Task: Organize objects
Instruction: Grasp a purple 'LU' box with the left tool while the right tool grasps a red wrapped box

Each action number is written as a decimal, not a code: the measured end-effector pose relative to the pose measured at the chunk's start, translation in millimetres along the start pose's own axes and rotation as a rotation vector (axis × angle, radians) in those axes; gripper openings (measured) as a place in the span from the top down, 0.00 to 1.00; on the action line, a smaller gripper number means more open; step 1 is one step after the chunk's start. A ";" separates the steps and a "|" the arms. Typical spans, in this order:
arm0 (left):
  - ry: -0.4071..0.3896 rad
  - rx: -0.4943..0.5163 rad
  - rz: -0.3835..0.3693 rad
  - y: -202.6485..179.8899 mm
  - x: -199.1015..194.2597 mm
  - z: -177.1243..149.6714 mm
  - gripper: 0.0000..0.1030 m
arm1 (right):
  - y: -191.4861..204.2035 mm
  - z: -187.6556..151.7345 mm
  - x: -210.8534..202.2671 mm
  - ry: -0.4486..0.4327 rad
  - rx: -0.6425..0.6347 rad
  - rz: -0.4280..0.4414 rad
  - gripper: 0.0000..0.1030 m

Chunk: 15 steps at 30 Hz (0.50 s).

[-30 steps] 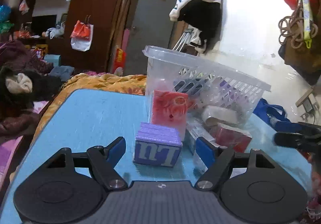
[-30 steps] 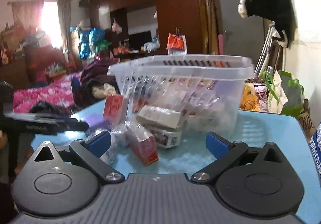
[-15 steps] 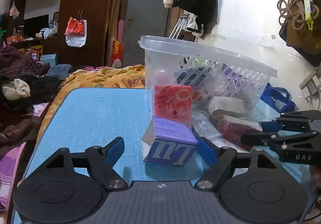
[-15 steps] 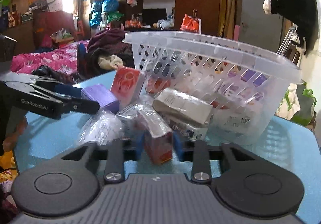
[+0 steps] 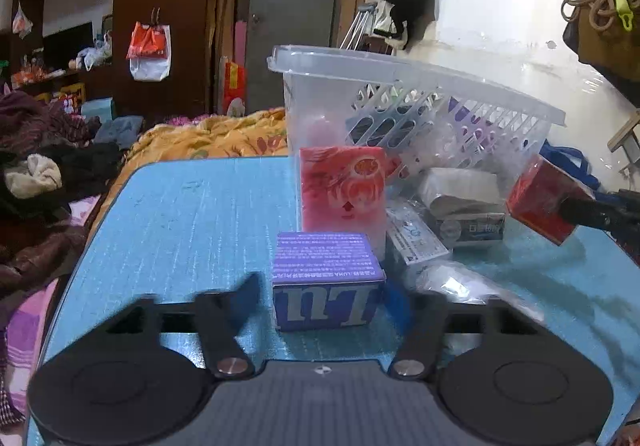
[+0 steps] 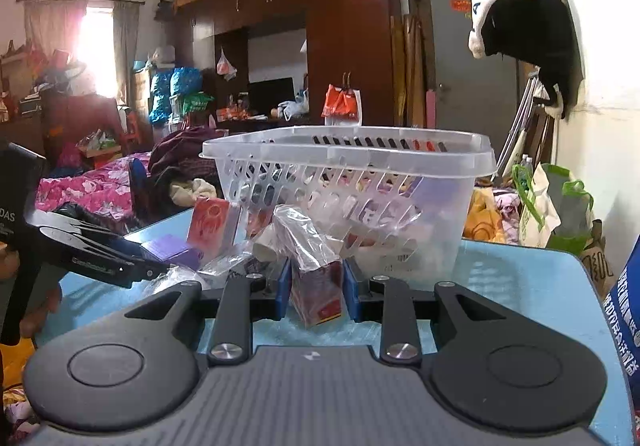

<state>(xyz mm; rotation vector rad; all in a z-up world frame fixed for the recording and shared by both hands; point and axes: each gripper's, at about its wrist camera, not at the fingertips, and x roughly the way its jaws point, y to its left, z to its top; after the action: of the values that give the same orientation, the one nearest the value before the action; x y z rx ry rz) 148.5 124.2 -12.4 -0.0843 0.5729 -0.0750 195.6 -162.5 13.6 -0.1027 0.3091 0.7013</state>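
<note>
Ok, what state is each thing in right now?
Left hand-held gripper: jaws just closing around the purple box, contact unclear.
Right hand-held gripper: shut on the wrapped red box, lifted.
Tall red box: upright against the basket.
Basket: upright, partly filled.

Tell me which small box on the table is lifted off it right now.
The dark red box, clamped in the right gripper; the purple box and tall red box stand on the table.

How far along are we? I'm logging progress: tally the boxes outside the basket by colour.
Purple box: 1
Red: 2, the standing red box and the wrapped red box in the right gripper
White: 3, the upper white box, the printed white box, the slanted white box
Total: 6
</note>
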 end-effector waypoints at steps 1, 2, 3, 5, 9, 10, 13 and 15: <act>-0.012 0.000 0.005 0.6 -2.1 -0.8 0.45 | 0.5 -0.4 -1.5 -0.009 -0.001 -0.003 0.71; -0.033 -0.007 0.006 2.2 -5.5 -1.9 0.45 | 0.7 -0.6 -3.1 -0.017 -0.001 -0.006 0.71; -0.053 -0.012 -0.002 3.7 -8.8 -3.0 0.45 | 0.4 -0.6 -3.7 -0.024 0.001 -0.009 0.71; -0.100 -0.015 -0.029 5.7 -15.8 -6.2 0.45 | -1.6 -0.5 -5.3 -0.045 0.008 -0.012 0.71; -0.159 -0.026 -0.048 7.9 -22.8 -8.4 0.45 | -9.4 -0.7 -4.3 -0.064 0.043 -0.012 0.71; -0.168 -0.022 -0.047 6.6 -23.6 -8.3 0.45 | -10.0 -0.9 -4.9 -0.069 0.042 -0.014 0.71; -0.209 -0.005 -0.042 3.5 -28.0 -8.6 0.45 | -5.2 -0.9 -8.4 -0.095 0.020 -0.029 0.72; -0.245 -0.008 -0.041 4.3 -32.3 -10.0 0.45 | -4.5 -0.9 -9.8 -0.108 0.018 -0.038 0.72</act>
<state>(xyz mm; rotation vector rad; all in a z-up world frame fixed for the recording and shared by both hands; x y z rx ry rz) 116.3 131.0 -3.8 -0.1114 0.3267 -0.1003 191.2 -172.1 15.8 -0.0531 0.2097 0.6635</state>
